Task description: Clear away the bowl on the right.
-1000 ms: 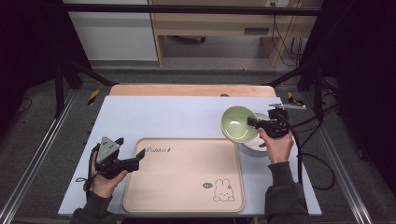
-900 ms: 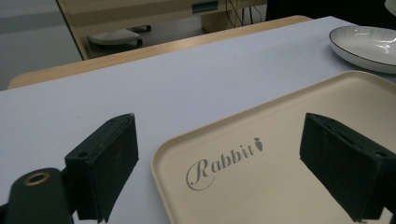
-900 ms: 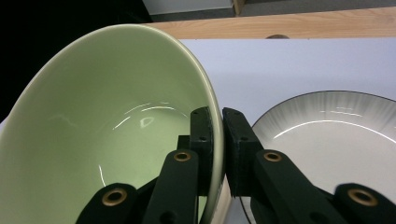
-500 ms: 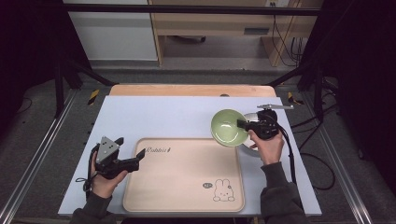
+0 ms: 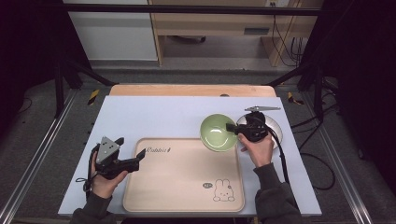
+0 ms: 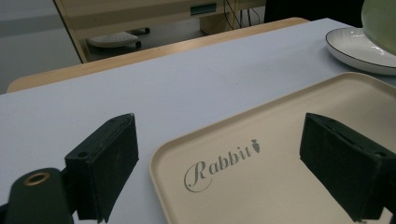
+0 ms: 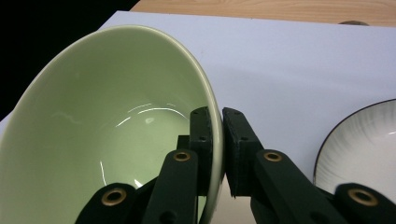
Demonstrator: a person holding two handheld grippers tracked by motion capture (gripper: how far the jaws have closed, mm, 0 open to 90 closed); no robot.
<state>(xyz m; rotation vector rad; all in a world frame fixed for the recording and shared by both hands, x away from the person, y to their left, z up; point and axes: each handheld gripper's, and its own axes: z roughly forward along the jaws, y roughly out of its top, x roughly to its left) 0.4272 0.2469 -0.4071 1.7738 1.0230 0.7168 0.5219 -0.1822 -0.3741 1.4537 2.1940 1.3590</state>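
Observation:
A light green bowl (image 5: 217,132) hangs tilted over the upper right corner of the beige tray (image 5: 177,177), pinched by its rim in my right gripper (image 5: 229,127). In the right gripper view the two pads (image 7: 201,135) clamp the green bowl (image 7: 107,126) wall, one inside and one outside. My left gripper (image 5: 136,161) rests at the tray's left edge, open. In the left gripper view its pads (image 6: 105,163) stand wide apart over the beige tray (image 6: 280,154) corner with the "Rabbit" print, nothing between them.
A white plate (image 5: 275,128) with a dark rim lies on the pale blue mat (image 5: 159,116) under my right hand; the white plate (image 6: 359,46) also shows at far right in the left gripper view. A wooden table edge (image 5: 187,89) runs behind the mat.
My right gripper has carried the green bowl leftward off the white plate toward the tray. The left gripper has stayed still.

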